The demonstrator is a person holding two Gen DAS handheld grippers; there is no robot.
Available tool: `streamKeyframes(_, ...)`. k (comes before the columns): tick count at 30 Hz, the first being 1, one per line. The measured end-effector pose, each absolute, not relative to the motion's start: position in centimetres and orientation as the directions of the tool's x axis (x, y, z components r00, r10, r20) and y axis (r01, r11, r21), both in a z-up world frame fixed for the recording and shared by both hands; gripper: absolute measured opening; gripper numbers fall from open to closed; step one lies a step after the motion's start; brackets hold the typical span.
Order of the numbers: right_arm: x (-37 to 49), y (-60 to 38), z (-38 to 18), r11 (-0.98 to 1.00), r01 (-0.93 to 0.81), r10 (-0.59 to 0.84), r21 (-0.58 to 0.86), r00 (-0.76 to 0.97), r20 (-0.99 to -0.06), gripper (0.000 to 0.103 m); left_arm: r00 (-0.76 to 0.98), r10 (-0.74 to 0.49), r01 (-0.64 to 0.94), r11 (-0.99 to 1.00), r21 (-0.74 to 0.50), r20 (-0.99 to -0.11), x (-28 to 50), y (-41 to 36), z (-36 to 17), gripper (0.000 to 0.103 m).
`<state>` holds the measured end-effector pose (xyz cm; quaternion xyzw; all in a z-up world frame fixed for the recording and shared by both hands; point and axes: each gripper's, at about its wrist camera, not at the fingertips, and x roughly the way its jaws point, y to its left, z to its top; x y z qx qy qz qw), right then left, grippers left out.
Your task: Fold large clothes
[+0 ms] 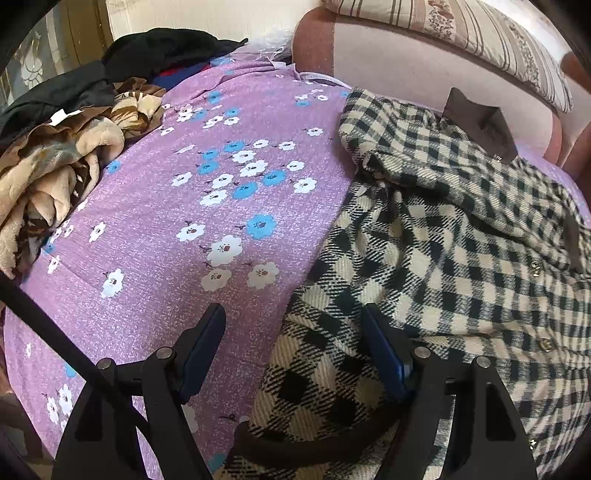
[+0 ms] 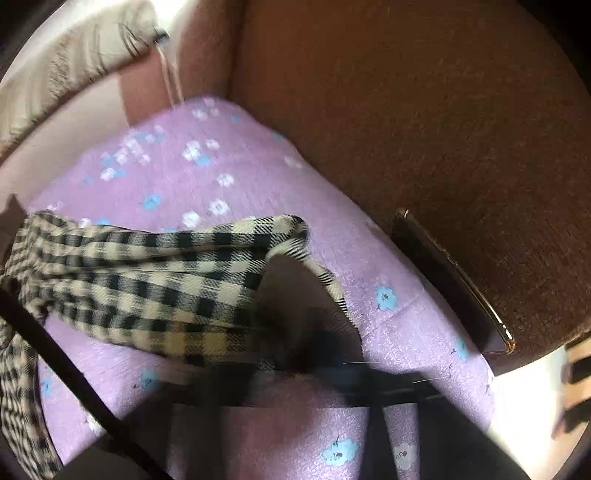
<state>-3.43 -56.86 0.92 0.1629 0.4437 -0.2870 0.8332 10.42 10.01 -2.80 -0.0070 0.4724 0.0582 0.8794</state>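
A black-and-cream checked coat [image 1: 443,258] with a brown collar lies on the purple flowered bedsheet [image 1: 184,221]. My left gripper [image 1: 293,343] is open, its fingers straddling the coat's near edge, the right finger [image 1: 384,354] resting on the cloth. In the right wrist view, which is motion-blurred, the coat's sleeve [image 2: 147,288] is lifted off the sheet and stretched toward my right gripper [image 2: 310,354]. The gripper looks shut on the sleeve's cuff end, with the dark lining showing.
A crumpled brown-and-beige blanket [image 1: 55,184] and a pile of dark clothes [image 1: 147,51] lie at the left. A pink headboard [image 1: 406,62] and striped pillow [image 1: 480,33] are behind. A brown upholstered chair [image 2: 424,129] stands beside the bed.
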Motion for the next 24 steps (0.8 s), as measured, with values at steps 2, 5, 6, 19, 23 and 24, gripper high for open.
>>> streamKeyframes(2,-4.5,-57.8,4.0,0.774,0.615,-0.283,0.153,0.551,-0.785,0.005,0.557,0.052,-0.101,0.995,-0.005,-0.829,10.1,10.2,-2.3,0.074)
streamKeyframes(5,-7.9,-60.0,8.1,0.725,0.565,-0.176,0.394,0.705,-0.687,0.005,0.562,-0.001,-0.084,0.995,-0.059,-0.827,10.1,10.1,-1.8,0.074)
streamKeyframes(6,-9.6,-61.2,9.2,0.689,0.548,-0.151,0.474,0.749,-0.645,0.005,0.561,-0.009,-0.079,0.995,-0.065,-0.827,10.1,9.9,-1.7,0.074)
streamKeyframes(19,-19.0,-65.0,1.4,0.427,0.66,-0.137,0.618,0.723,-0.678,0.058,0.572,-0.029,-0.038,0.997,-0.062,-0.82,9.7,9.0,-1.4,0.074)
streamKeyframes(23,-18.5,-62.3,-0.9,0.482,0.636,-0.084,0.603,0.718,-0.691,0.063,0.559,-0.032,-0.027,0.998,-0.057,-0.828,9.8,8.6,-1.8,0.074)
streamKeyframes(24,-18.3,-61.8,-1.6,0.488,0.632,-0.071,0.602,0.716,-0.694,0.063,0.561,-0.03,-0.025,0.998,-0.054,-0.828,9.7,8.5,-1.8,0.074)
